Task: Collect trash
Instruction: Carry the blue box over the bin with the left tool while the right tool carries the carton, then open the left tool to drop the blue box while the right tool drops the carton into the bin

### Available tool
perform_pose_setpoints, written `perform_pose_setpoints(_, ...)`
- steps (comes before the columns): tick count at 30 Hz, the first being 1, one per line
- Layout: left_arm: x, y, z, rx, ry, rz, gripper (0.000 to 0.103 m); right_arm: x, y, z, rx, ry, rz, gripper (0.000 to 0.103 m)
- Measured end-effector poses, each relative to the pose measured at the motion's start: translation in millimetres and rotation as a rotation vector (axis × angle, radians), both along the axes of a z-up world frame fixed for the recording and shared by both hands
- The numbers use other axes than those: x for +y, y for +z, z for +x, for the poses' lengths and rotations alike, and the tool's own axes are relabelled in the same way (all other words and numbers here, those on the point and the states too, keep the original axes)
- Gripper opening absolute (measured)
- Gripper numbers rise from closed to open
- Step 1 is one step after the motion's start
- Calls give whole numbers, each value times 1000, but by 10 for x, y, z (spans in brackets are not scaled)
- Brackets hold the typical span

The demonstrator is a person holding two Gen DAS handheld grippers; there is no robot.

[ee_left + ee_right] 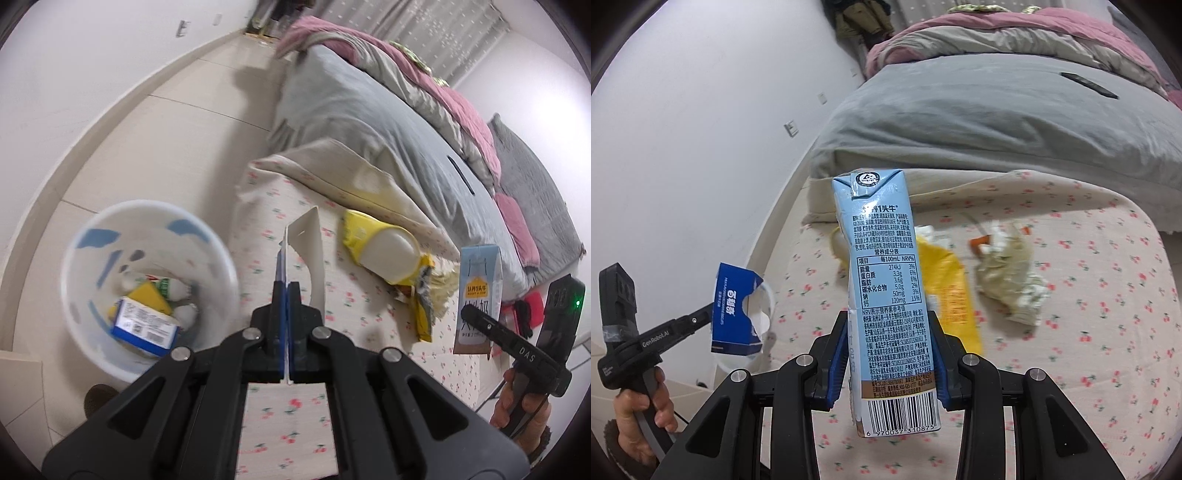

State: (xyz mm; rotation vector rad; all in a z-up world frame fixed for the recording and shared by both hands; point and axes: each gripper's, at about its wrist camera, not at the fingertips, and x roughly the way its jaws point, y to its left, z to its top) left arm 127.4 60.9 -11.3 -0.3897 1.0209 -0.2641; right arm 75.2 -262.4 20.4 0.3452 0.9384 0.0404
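**Both grippers loaded beside the bin**

Left wrist view, from the left: round white plastic waste bin [147, 288] with blue markings standing on the pale tiled floor [184, 110], just beside the mattress edge. Inside it, a blue-and-white printed box [146, 326], a yellow packet and white crumpled bits. Centre: left gripper [287, 295], blue pads pressed together on a flattened blue-and-white cardboard box [308, 251], seen edge-on here, held up over the cherry-print mattress cover [288, 424]. Further right, lying on that cover: a yellow crinkled plastic wrapper [369, 236] with a pale lidded cup resting in it, then a wad of crumpled paper. Far right: a pale blue milk carton [480, 291] held upright in the air by the right gripper [476, 317], "DAS" readable on the finger.

Right wrist view, from the left: a hand [646, 406] around the left gripper's handle, "GenRobot.AI" on its arm, the flattened cardboard box [733, 314] broadside, white Chinese lettering and a line of small Latin print too fine to read. Centre: right gripper [890, 354] clamped across the lower part of the milk carton [882, 277], tall, rectangular, folded top slightly dented, brown band at the base. Readable on it: "1头牛", a nutrition table headed "营养成分表" with "每100mL", and barcode digits 6 970037 310875. Right: yellow wrapper [953, 295] and crumpled paper [1012, 280] on the cover; grey duvet [960, 129] behind.
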Motion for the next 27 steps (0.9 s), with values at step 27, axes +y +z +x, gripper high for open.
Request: perform_pose_setpoints(27, 920, -549, 26, 33, 104, 126, 1, 1660, -431, 592, 51, 325, -15, 39)
